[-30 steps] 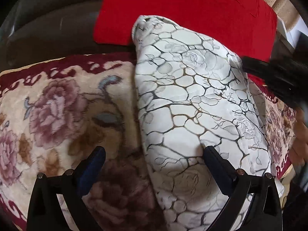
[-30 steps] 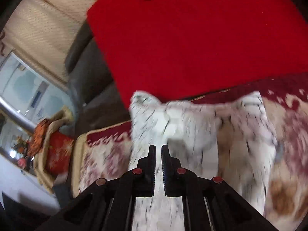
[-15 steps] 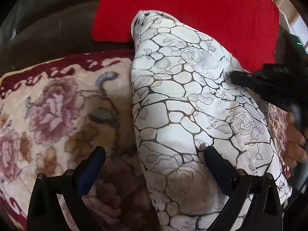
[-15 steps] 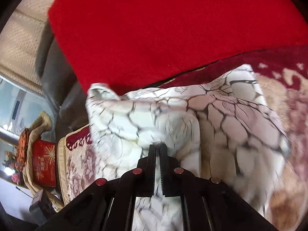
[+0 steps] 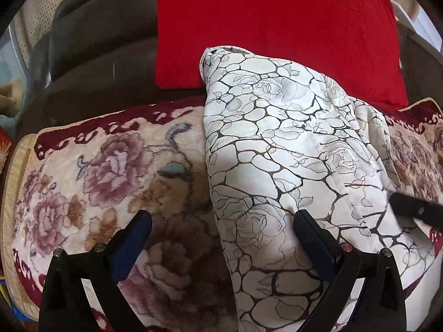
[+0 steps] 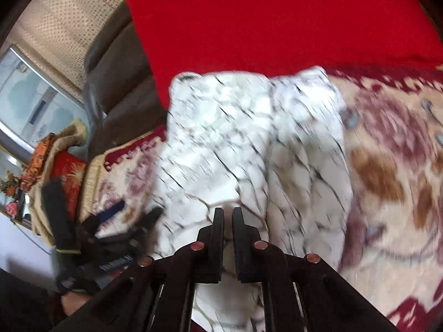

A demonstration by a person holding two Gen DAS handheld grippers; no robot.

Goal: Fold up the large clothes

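**A:** What material lies under my grippers?

**B:** A white garment (image 5: 277, 149), printed with a dark net of cracked-stone lines and faint rose outlines. The cloth looks smooth and thin. It lies folded into a long, tapering band on a plush floral blanket (image 5: 91, 171), which is cream with mauve and tan blooms, a maroon border and a gold piped edge.

**A:** And behind it?

**B:** A red cushion (image 5: 277, 27), matte and flat, leaning on a dark leather sofa back (image 5: 97, 41). The narrow end of the garment touches the cushion's lower edge.

**A:** How do I hold my left gripper (image 5: 221, 221)?

**B:** Its jaws stand wide apart, pressing on nothing. One blue-padded finger sits over the blanket, the other over the garment, whose left edge runs between them.

**A:** My right gripper (image 6: 227, 215)?

**B:** In its own blurred view the jaws are almost together, with only a slim gap. White cloth shows in that gap, but I cannot tell whether it is pinched. From the left wrist, only a black tip shows at the garment's right edge.
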